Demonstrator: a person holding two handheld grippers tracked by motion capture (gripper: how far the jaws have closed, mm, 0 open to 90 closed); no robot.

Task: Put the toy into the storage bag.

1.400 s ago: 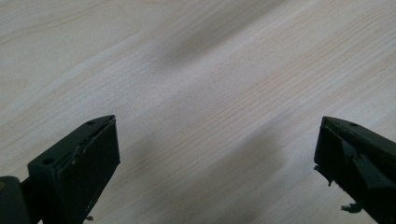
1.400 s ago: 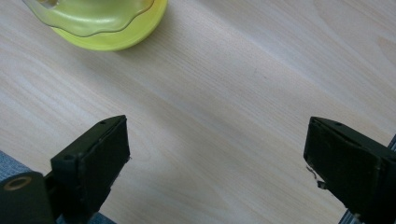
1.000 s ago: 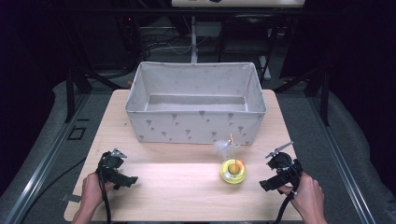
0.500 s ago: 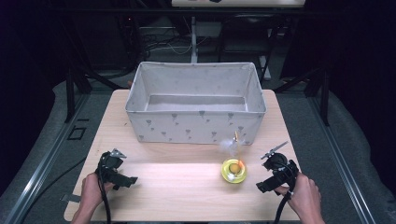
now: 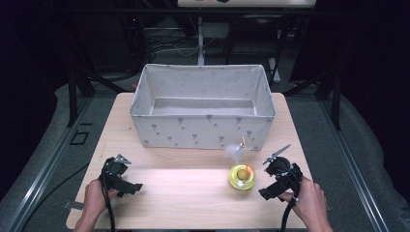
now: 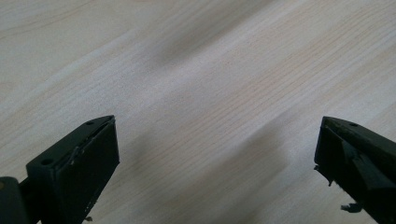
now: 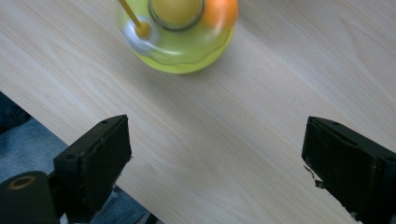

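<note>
Two grippers rest near the front edge of the tabletop, and only the right one has moved in the last second. The right gripper has slid in from farther out and now sits just beside the yellow toy, on the side away from the left gripper. Its jaws are spread wide with nothing between them; in the right gripper view the toy lies ahead of the open jaws, not yet between them.

The toy is a round yellow dish with an orange ball and a thin stick carrying a white feather. It stands on the tabletop just in front of the fabric box, near the box's right front corner and apart from its wall. The feather has kept its lean toward the box, and the dish looks to be in the same spot as before, so the approach has not disturbed it.

The left gripper has stayed where it was, well apart from the toy, jaws spread over bare wood.

My reading is that the right hand is closing in for a grasp, probably to lift the toy into the box. The jaws need to travel a little farther forward before they can close around the dish.
</note>
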